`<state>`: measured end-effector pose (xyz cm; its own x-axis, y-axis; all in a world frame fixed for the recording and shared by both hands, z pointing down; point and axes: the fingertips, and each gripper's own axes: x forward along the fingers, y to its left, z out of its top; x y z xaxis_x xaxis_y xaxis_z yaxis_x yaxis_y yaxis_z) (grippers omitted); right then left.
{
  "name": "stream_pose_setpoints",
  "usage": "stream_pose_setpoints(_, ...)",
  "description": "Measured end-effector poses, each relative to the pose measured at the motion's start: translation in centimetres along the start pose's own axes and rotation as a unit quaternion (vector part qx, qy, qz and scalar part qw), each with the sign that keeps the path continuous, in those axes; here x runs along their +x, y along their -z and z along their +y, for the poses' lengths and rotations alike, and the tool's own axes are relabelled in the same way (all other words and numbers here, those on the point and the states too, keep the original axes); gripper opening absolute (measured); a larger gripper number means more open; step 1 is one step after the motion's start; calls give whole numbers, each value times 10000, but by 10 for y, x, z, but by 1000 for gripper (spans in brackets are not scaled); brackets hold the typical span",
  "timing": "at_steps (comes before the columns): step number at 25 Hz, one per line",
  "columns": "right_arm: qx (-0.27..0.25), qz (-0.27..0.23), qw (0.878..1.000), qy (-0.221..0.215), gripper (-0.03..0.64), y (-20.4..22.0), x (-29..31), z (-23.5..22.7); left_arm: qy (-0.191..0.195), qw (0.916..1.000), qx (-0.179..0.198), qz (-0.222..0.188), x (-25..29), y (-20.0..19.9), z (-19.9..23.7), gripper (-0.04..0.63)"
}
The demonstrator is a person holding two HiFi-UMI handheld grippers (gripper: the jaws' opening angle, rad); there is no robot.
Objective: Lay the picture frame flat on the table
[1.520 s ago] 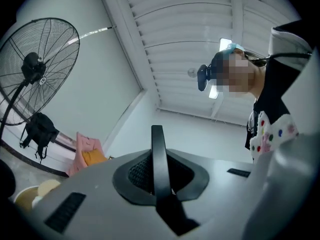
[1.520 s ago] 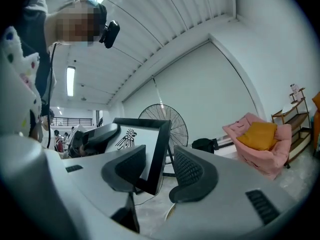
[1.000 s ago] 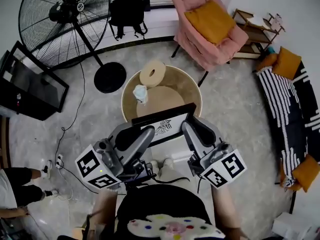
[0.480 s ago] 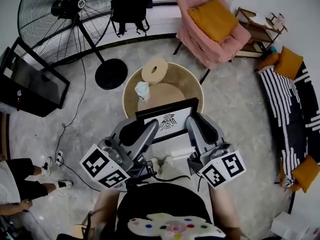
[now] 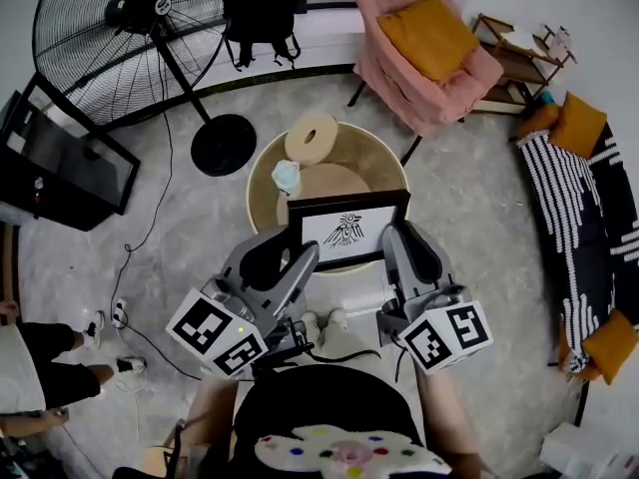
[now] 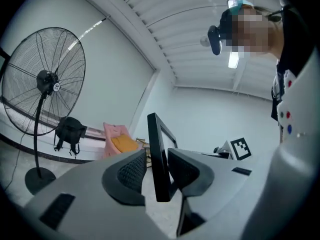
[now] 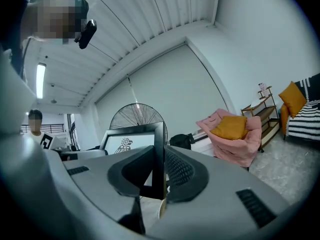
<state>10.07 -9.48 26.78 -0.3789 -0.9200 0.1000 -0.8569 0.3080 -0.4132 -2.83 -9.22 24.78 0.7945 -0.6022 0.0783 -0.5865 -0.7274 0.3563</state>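
Frame (image 5: 349, 231) is up over the near side of the round counter (image 5: 384, 168), tilted w/ the bird print facing up at the person. Can't tell if its bottom edge touches the counter. Right hand-held gripper (image 5: 407, 239) is pinching the frame's right edge, pads tight on both faces of it. Left hand-held gripper (image 5: 293, 250) is opening rn: the left edge of the frame sits between its jaws, but there's a gap at the pads, so no real grip. A tape roll (image 5: 309, 136) is on the far side of the counter, and a big fan (image 5: 130, 38) stands behind.
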Motion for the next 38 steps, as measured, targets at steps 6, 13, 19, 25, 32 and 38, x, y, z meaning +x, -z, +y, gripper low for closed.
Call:
stream_pose_setpoints(6, -140, 85, 9997, 188, 87, 4, 0, -2, -247, 9994, 63, 234, -3, 9, 7, 141)
stream_pose_setpoints(13, -196, 176, 9992, 309, 88, 12, 2, -4, -674, 9972, 123, 295, -10, 16, 19, 125)
stream_pose_setpoints(19, -370, 446, 9979, 280, 89, 27, 5, -4, -877, 9948, 103, 512, -11, 32, 29, 98)
stream_pose_setpoints(25, -437, 716, 9959, 351, 89, 53, 13, -20, -1024, 9911, 124, 839, 0, 60, 47, 97)
stream_pose_setpoints(32, -451, 1170, 9907, 530, 89, 103, 26, -46, -1020, 9857, -93, 1338, 12, 114, 75, 97)
stream_pose_setpoints(38, -418, 1526, 9854, 628, 89, 145, 39, -72, -1075, 9797, -366, 1649, 25, 161, 99, 97)
